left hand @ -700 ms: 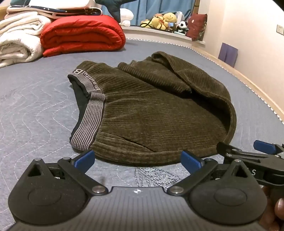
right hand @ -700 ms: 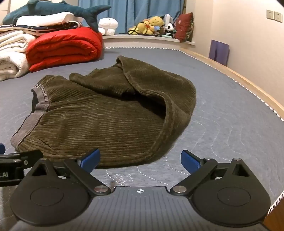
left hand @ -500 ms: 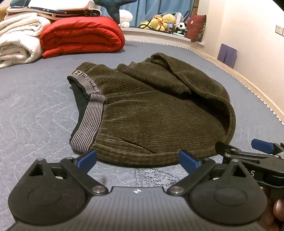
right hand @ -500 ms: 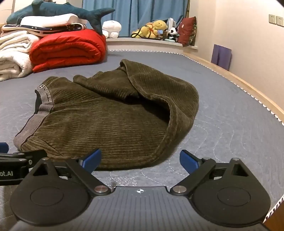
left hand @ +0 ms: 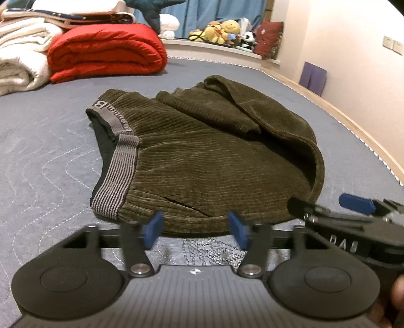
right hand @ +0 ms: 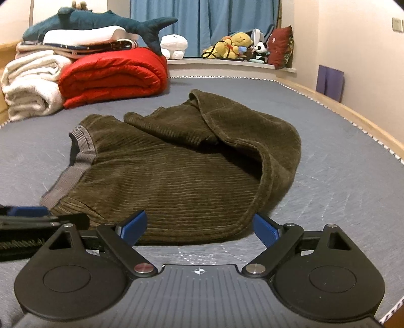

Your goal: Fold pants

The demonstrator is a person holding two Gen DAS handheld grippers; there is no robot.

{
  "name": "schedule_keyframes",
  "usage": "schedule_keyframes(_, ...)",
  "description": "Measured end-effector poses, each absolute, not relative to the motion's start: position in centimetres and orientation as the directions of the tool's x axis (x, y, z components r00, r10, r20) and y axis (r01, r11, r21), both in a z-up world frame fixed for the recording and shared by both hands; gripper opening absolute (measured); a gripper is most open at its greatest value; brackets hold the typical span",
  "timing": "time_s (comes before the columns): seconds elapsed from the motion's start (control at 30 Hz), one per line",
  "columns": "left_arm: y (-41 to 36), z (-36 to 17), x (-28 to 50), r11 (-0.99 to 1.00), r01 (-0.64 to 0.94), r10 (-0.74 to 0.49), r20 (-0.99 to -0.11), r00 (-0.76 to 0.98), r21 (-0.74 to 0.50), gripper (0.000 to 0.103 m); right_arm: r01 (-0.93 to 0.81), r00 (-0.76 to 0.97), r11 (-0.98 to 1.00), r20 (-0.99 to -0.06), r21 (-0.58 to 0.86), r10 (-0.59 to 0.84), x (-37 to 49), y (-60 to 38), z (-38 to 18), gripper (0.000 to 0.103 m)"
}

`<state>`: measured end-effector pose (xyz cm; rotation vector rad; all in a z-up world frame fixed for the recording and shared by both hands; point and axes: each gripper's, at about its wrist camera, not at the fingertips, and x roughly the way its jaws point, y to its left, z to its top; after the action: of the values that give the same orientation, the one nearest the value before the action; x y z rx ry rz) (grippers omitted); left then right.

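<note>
Olive corduroy pants (left hand: pixel 207 156) with a grey striped waistband (left hand: pixel 118 176) lie folded in a heap on the grey quilted bed (left hand: pixel 45 161); the waistband is at the left. My left gripper (left hand: pixel 195 230) sits at the near hem, its blue pads (left hand: pixel 152 228) blurred and closing in, the hem's edge just between them and not pinched. In the right wrist view the same pants (right hand: pixel 176 171) lie ahead. My right gripper (right hand: pixel 198 228) stands wide open at the near hem toward the folded right end. Each gripper shows at the side of the other's view.
A rolled red quilt (left hand: pixel 106 50) and white blankets (left hand: pixel 20 63) are stacked at the far left, with a plush shark (right hand: pixel 101 22) on top. Soft toys (right hand: pixel 234 45) line the back ledge. The bed's wooden edge (right hand: pixel 353 113) runs along the right.
The left gripper's jaws have narrowed a good deal and moved up to the pants' near hem. The right gripper came slightly closer to the hem and stays wide.
</note>
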<state>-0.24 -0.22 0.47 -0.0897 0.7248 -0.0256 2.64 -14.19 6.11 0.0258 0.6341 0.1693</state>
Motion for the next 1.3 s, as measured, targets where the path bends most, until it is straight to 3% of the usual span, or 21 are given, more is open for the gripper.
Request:
schedule_keyframes(0.03, -0.3, 0.5, -0.2, 0.996, 0.008, -0.062, -0.668, 0.741, -0.084, 0.041, -0.147, 0.792, 0.985, -0.586, 0.089, 0.171, 2.7, -14.4, 6.2, 0.092)
schedule_keyframes(0.1, -0.2, 0.7, -0.1, 0.998, 0.025, -0.054, -0.663, 0.747, -0.054, 0.022, -0.139, 0.795, 0.984, -0.579, 0.112, 0.178, 2.8, -14.7, 6.3, 0.090)
schedule_keyframes(0.13, 0.3, 1.1, 0.1, 0.998, 0.021, -0.056, -0.667, 0.743, -0.060, 0.019, -0.131, 0.801, 0.984, -0.573, 0.118, 0.175, 2.9, -14.9, 6.5, 0.087)
schedule_keyframes(0.2, 2.3, 2.2, 0.9, 0.993, 0.002, -0.079, -0.665, 0.742, -0.115, 0.019, -0.098, 0.820, 0.987, -0.550, 0.131, 0.154, 3.1, -15.8, 6.9, 0.072)
schedule_keyframes(0.3, 6.2, 3.2, 3.7, 0.995, -0.050, -0.020, -0.672, 0.740, -0.084, 0.021, -0.077, 0.829, 0.986, -0.540, 0.146, 0.145, 4.6, -17.5, 7.5, 0.058)
schedule_keyframes(0.33, 7.5, 3.1, 4.7, 0.993, -0.073, -0.010, -0.681, 0.732, -0.093, 0.023, -0.061, 0.828, 0.988, -0.545, 0.142, 0.129, 5.5, -18.3, 7.6, 0.058)
schedule_keyframes(0.4, 10.8, 1.9, 7.4, 0.984, -0.124, -0.014, -0.743, 0.670, -0.131, 0.043, -0.014, 0.827, 0.989, -0.554, 0.145, 0.092, 7.2, -19.9, 7.8, 0.059)
schedule_keyframes(0.43, 11.9, 1.1, 8.3, 0.980, -0.131, -0.028, -0.757, 0.653, -0.149, 0.046, 0.015, 0.821, 0.990, -0.566, 0.141, 0.068, 8.4, -20.7, 7.8, 0.062)
schedule_keyframes(0.5, 14.2, -0.8, 10.0, 0.964, -0.165, -0.066, -0.788, 0.612, -0.209, 0.048, 0.018, 0.789, 0.991, -0.611, 0.132, 0.067, 11.2, -21.6, 7.3, 0.084)
schedule_keyframes(0.53, 15.6, -2.0, 10.6, 0.944, -0.195, -0.110, -0.809, 0.577, -0.268, 0.048, 0.001, 0.766, 0.993, -0.638, 0.117, 0.075, 12.6, -21.7, 6.7, 0.087)
schedule_keyframes(0.6, 17.2, -3.6, 11.5, 0.903, -0.233, -0.183, -0.814, 0.551, -0.361, 0.053, 0.012, 0.737, 0.997, -0.674, 0.073, 0.040, 14.6, -21.8, 5.3, 0.087)
schedule_keyframes(0.7, 17.2, -4.1, 12.3, 0.890, -0.202, -0.232, -0.787, 0.572, -0.409, 0.073, 0.003, 0.705, 0.999, -0.709, 0.042, 0.028, 16.3, -21.6, 3.4, 0.085)
schedule_keyframes(0.73, 16.8, -4.0, 12.6, 0.903, -0.170, -0.228, -0.777, 0.587, -0.394, 0.078, 0.008, 0.692, 1.000, -0.722, 0.025, 0.012, 16.6, -21.6, 2.7, 0.084)
schedule_keyframes(0.83, 14.6, -4.3, 13.2, 0.952, -0.102, -0.169, -0.773, 0.612, -0.289, 0.078, 0.021, 0.674, 1.000, -0.738, 0.005, -0.011, 17.3, -21.8, 1.6, 0.072)
schedule_keyframes(0.9, 13.1, -4.4, 13.3, 0.972, -0.067, -0.134, -0.765, 0.631, -0.225, 0.056, 0.023, 0.666, 0.999, -0.746, 0.035, 0.010, 17.6, -22.1, 1.1, 0.045)
schedule_keyframes(0.93, 12.7, -4.4, 13.4, 0.979, -0.066, -0.108, -0.767, 0.632, -0.192, 0.052, 0.019, 0.659, 0.999, -0.752, 0.051, 0.026, 18.1, -22.3, 1.0, 0.039)
schedule_keyframes(1.0, 12.8, -4.2, 13.4, 0.978, -0.070, -0.107, -0.767, 0.633, -0.194, 0.036, 0.025, 0.656, 0.998, -0.754, 0.060, 0.029, 18.1, -22.5, 1.1, 0.029)
schedule_keyframes(1.13, 13.9, -2.4, 12.5, 0.956, -0.076, -0.175, -0.757, 0.629, -0.285, 0.026, 0.001, 0.687, 0.997, -0.725, 0.073, 0.052, 17.2, -22.4, 2.7, 0.011)
schedule_keyframes(1.3, 14.1, 1.7, 9.3, 0.969, -0.036, -0.157, -0.726, 0.670, -0.244, 0.023, -0.129, 0.719, 0.990, -0.683, 0.053, 0.130, 14.4, -21.6, 5.4, 0.008)
